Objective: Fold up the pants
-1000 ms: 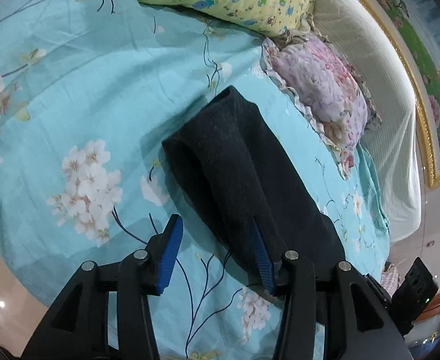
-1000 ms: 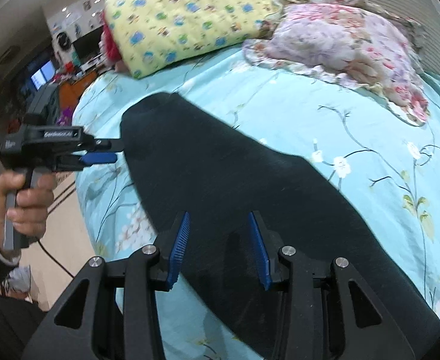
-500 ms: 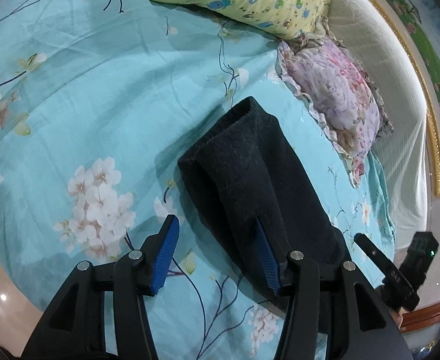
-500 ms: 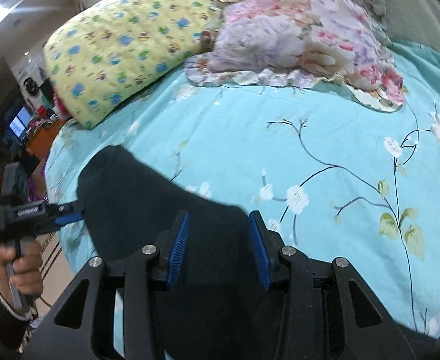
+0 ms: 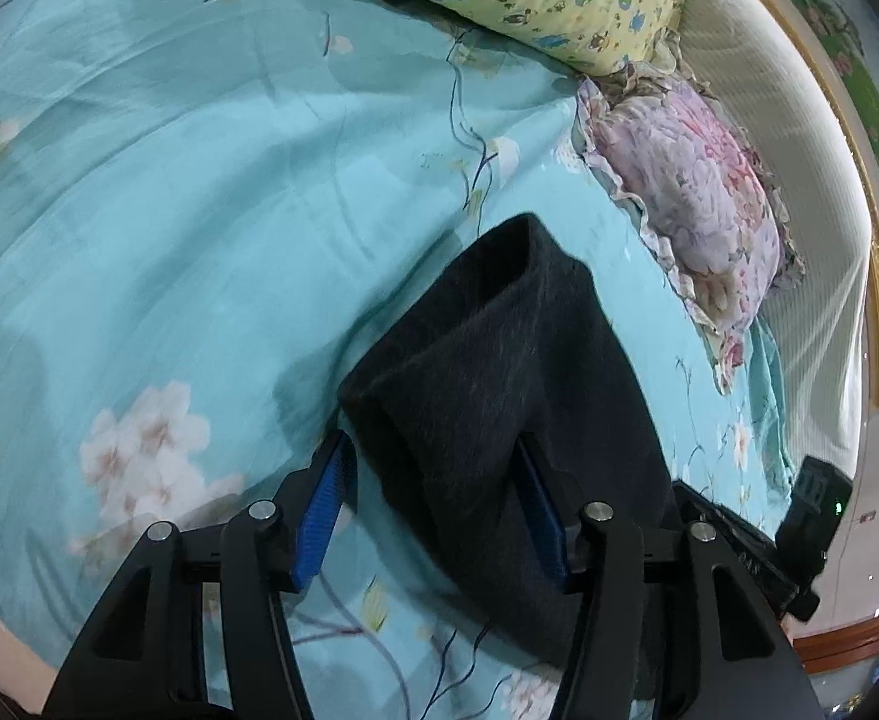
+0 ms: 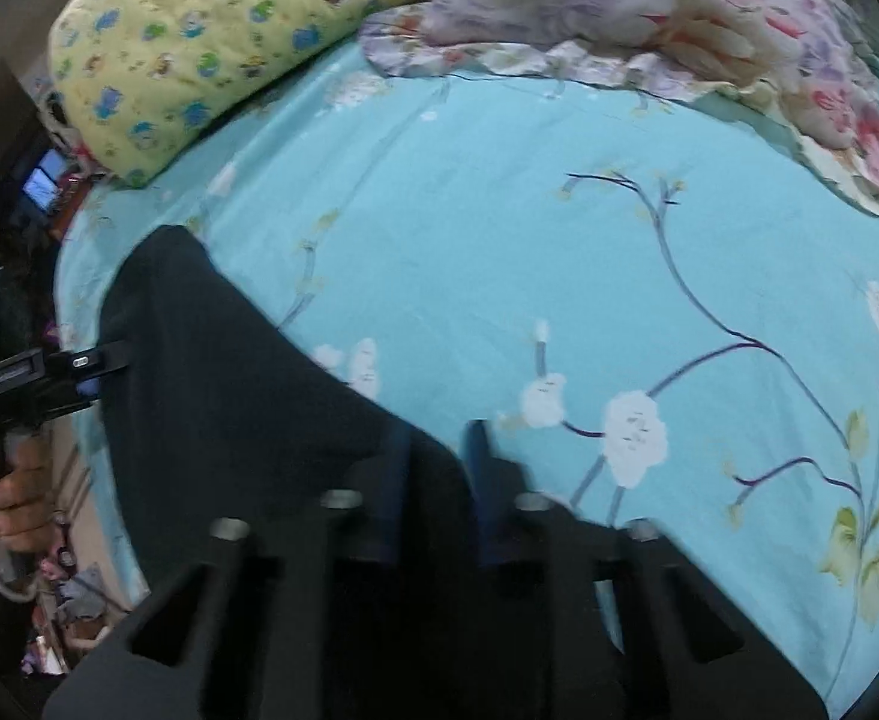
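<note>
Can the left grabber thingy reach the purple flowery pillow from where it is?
Probably not right now. The left gripper has its jaws open around a fold of the dark pants, and the purple flowery pillow lies well beyond, up by the headboard. Only bare sheet lies between.

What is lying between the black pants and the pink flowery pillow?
Only bare blue bedsheet separates the pants from the pillow. The left wrist view shows it.

no readable text, labels or numbers
</note>
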Motion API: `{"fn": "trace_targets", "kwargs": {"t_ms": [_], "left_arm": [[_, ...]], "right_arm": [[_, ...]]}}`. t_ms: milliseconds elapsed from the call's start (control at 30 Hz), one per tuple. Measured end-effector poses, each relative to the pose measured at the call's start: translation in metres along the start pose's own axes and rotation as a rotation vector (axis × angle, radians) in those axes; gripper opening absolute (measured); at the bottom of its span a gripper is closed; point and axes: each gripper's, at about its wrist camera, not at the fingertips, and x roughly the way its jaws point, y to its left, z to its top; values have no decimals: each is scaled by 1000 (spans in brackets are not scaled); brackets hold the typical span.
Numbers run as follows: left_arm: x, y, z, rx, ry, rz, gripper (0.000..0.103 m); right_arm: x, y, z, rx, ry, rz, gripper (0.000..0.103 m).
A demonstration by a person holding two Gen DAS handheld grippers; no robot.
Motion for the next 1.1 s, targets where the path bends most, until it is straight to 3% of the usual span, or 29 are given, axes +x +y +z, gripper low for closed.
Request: {"fn": "trace_targets", "kwargs": {"t_ms": [100, 200, 367, 500, 667, 900, 933, 1000, 1100], "left_arm": [[2, -6, 3, 24, -4, -16, 23], [-16, -13, 1, 57, -55, -75, 19], [-48, -19, -4, 102, -114, -165, 18], [-33, -17, -6, 156, -106, -103, 18], [-6, -5, -5, 173, -97, -47, 19], [-6, 1, -8, 212, -97, 4, 33], [-9, 1, -7, 213, -99, 13, 34], [-17, 2, -7, 212, -110, 26, 40], [-36, 1, -6, 209, -155, 49, 43]], "right_arm": [[-8, 6, -1, -32, -21, -20, 11], [-23, 5, 3, -24, -65, -20, 10], [-32, 5, 12, -23, -92, -44, 8], [-21, 4, 13, -8, -83, -51, 8], [-4, 8, 9, -29, -72, -123, 8], [4, 8, 8, -39, -86, -186, 8], [2, 5, 8, -22, -95, -193, 2], [-1, 1, 7, -16, -112, -283, 0], [-16, -19, 3, 92, -148, -186, 0]]}}
